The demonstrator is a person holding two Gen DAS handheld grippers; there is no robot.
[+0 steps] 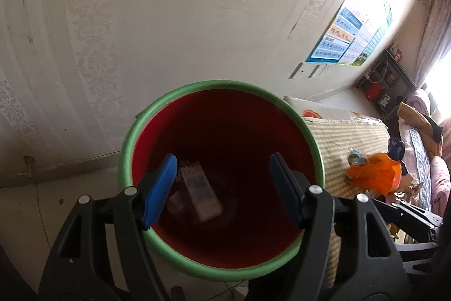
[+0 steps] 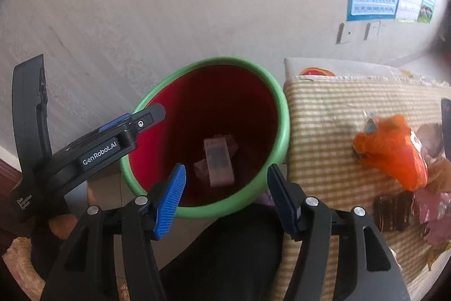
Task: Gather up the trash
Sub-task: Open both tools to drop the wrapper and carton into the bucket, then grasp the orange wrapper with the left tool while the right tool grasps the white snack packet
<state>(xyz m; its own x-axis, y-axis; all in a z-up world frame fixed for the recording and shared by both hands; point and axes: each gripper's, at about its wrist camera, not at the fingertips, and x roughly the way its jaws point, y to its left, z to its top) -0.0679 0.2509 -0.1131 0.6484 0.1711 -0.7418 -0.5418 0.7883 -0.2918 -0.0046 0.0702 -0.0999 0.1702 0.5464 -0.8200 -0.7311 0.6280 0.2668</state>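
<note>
A red bucket with a green rim [image 1: 220, 82] [image 2: 225, 58] stands against the wall beside a low striped surface. At its bottom lie a small pale carton [image 1: 200, 194] [image 2: 218, 163] and crumpled wrappers. My left gripper [image 1: 222, 160] hangs over the bucket's mouth, open, with nothing between its blue pads. In the right wrist view the left gripper [image 2: 152, 115] reaches in over the rim from the left. My right gripper [image 2: 225, 168] is open and empty above the bucket's near rim. An orange plastic bag [image 1: 375, 174] [image 2: 394, 151] lies on the striped surface to the right.
The striped mat [image 2: 338, 109] also carries a dark brown wrapper [image 2: 391, 213] and pink wrappers [image 2: 434, 213] near the orange bag. A person's dark-clad leg [image 2: 225, 250] is below the bucket. A poster [image 1: 352, 33] hangs on the wall, with shelves and bedding beyond.
</note>
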